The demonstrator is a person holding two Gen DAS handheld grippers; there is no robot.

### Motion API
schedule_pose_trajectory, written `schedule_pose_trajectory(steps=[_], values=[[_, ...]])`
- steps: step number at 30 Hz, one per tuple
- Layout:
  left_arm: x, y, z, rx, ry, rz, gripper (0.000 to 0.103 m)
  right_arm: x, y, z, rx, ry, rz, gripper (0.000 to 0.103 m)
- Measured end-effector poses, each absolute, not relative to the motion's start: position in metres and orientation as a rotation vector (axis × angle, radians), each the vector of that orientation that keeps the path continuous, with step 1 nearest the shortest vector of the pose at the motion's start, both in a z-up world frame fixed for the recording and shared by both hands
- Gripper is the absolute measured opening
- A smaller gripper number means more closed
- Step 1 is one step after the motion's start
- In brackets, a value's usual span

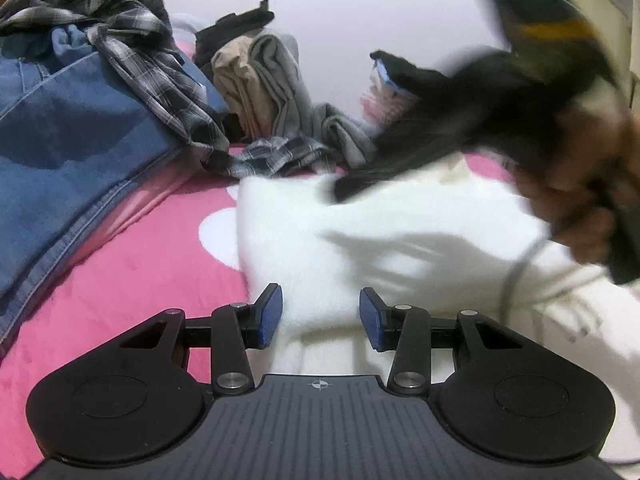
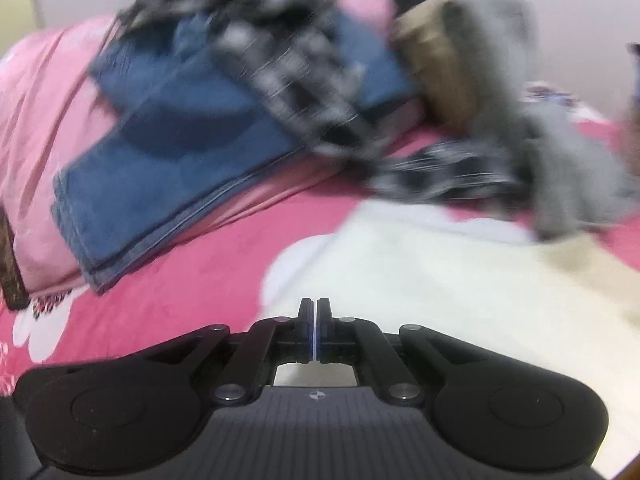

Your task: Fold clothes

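A white fluffy garment (image 1: 360,240) lies spread on the pink bedspread (image 1: 132,280). My left gripper (image 1: 321,316) is open, its blue pads just above the garment's near part, holding nothing. My right gripper (image 2: 316,320) is shut with nothing seen between the pads, above the same white garment (image 2: 420,280). In the left wrist view the right gripper (image 1: 348,188) shows as a blurred dark shape over the garment's far side, held by a hand (image 1: 580,200).
Blue jeans (image 1: 60,152) lie at the left with a plaid shirt (image 1: 132,40) draped over them. Folded tan and grey clothes (image 1: 264,84) stand against the white wall behind. A grey garment (image 2: 568,176) lies at the far right.
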State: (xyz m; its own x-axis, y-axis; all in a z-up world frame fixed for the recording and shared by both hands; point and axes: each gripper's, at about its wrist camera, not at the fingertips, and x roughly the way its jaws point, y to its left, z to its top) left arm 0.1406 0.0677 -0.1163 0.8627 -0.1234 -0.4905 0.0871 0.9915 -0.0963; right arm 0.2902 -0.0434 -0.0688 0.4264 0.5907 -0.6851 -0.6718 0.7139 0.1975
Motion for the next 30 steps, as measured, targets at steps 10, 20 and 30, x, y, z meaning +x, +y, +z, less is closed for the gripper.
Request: schedule_pose_trajectory(steps=[10, 20, 30], values=[[0.160, 0.074, -0.116, -0.084, 0.582, -0.093, 0.043, 0.290, -0.234, -0.094, 0.348, 0.785, 0.304, 0.000], [0.170, 0.073, -0.103, -0.038, 0.561, -0.065, 0.043, 0.256, -0.297, -0.111, 0.215, 0.822, 0.127, 0.000], [0.242, 0.058, -0.084, -0.060, 0.558, -0.123, 0.043, 0.348, -0.256, -0.065, 0.350, 0.757, 0.240, 0.003]])
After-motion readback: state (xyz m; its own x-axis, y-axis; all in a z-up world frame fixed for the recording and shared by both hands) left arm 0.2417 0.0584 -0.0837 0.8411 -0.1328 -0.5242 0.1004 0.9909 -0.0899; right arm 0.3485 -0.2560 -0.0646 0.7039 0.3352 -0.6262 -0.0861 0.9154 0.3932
